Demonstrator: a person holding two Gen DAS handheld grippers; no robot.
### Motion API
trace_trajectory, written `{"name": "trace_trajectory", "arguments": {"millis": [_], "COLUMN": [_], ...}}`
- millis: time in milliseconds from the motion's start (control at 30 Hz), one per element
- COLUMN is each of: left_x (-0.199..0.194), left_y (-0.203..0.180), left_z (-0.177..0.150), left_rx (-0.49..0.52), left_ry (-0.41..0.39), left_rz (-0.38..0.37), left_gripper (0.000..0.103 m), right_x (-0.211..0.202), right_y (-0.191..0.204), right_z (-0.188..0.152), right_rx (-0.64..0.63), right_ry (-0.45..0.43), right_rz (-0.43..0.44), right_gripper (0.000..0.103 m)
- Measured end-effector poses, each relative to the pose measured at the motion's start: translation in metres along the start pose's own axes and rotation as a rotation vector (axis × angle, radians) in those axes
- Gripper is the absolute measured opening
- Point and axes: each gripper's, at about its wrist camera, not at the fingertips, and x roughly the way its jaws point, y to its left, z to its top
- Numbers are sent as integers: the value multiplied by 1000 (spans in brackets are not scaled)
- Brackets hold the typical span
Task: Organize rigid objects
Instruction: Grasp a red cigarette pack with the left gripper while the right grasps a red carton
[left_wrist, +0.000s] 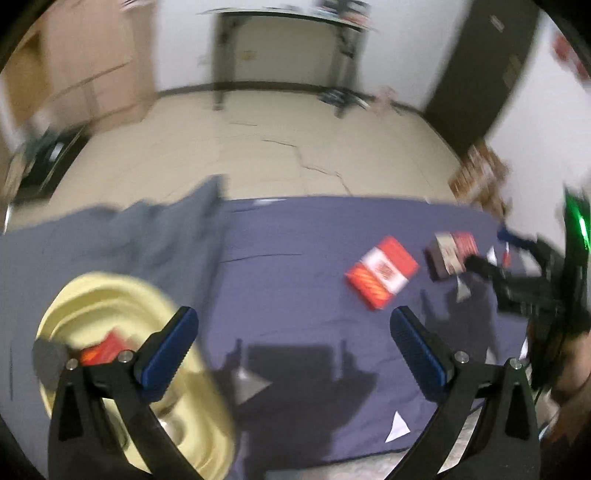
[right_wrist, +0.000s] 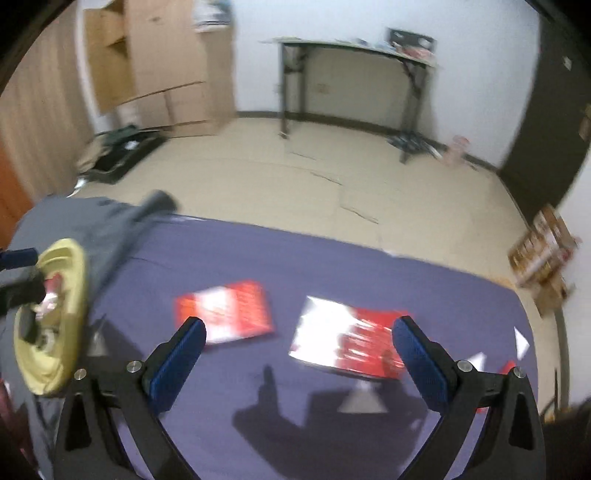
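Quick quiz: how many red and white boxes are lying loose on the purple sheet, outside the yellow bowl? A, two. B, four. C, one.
A: the right wrist view shows two, a smaller red and white box and a larger one, side by side on the purple sheet.

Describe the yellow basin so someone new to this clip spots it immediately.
Start at the purple sheet covering the work surface, then go to its left end beside the rumpled grey cloth. The yellow basin sits there: the only round, pale yellow thing, already holding small items, unlike the flat red-and-white boxes.
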Motion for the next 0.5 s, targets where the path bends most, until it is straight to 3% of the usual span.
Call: {"name": "trace_trajectory", "arguments": {"millis": [167, 267, 433, 500], "left_x": [56, 89, 130, 137], "left_y": [-70, -89, -99, -105], "left_z": [9, 12, 17, 17], "left_rx": [227, 338, 384, 394], "left_ry": [57, 94, 159, 152], "left_rz": [-9, 15, 40, 36], "left_gripper": [103, 103, 103, 103], "right_x": [41, 62, 74, 60], "right_y": [-36, -35, -29, -30], "right_z": [-14, -16, -9, -2], "right_rx": [102, 112, 74, 76], "right_ry": [59, 72, 65, 60], "right_rz": [28, 62, 14, -30], "right_gripper": [103, 103, 103, 103]}}
